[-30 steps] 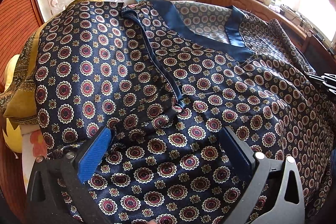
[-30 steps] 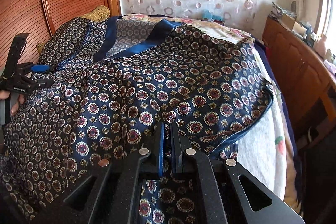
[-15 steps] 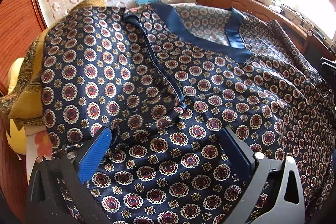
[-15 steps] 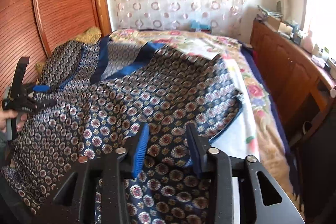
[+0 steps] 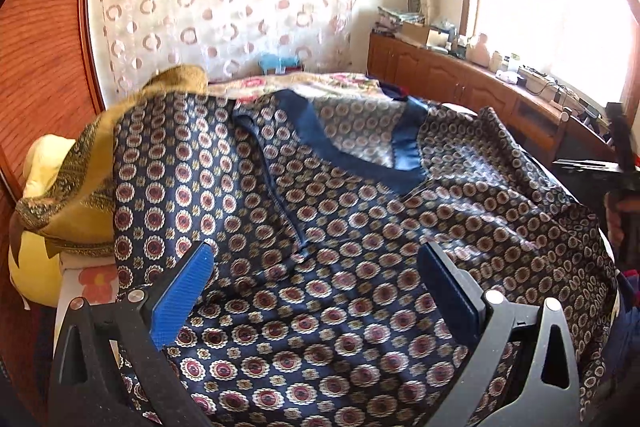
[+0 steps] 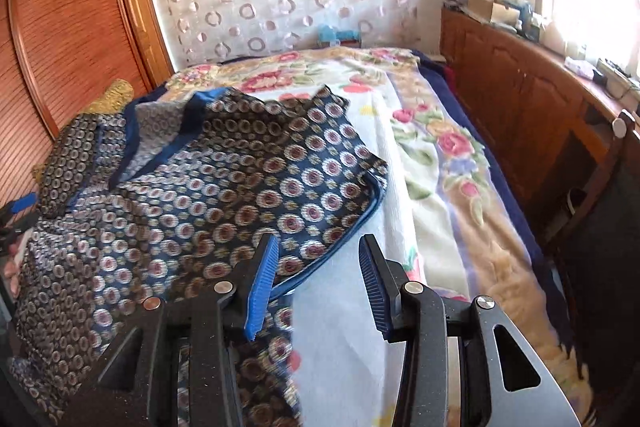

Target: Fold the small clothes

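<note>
A dark blue top (image 5: 328, 219) with a round medallion print and a plain blue V-neck band lies spread on the bed. Its left sleeve is folded in over the body. My left gripper (image 5: 316, 259) hovers open above the lower part of the top, nothing between its blue pads. In the right wrist view the same top (image 6: 224, 195) fills the left half, with its right sleeve edge beside my right gripper (image 6: 316, 247). That gripper stands open over the white sheet, holding nothing, just right of the hem.
A floral blanket (image 6: 440, 147) covers the bed. Yellow and gold cushions (image 5: 60, 195) sit at the left by a wooden slatted wall (image 6: 72, 39). A wooden cabinet (image 6: 520, 99) with clutter on top runs along the right under a window. A patterned curtain (image 5: 224, 7) hangs behind.
My right gripper was shut on the top's fabric, then let go and moved right off the garment. The left gripper lifted and tipped up, staying open.
</note>
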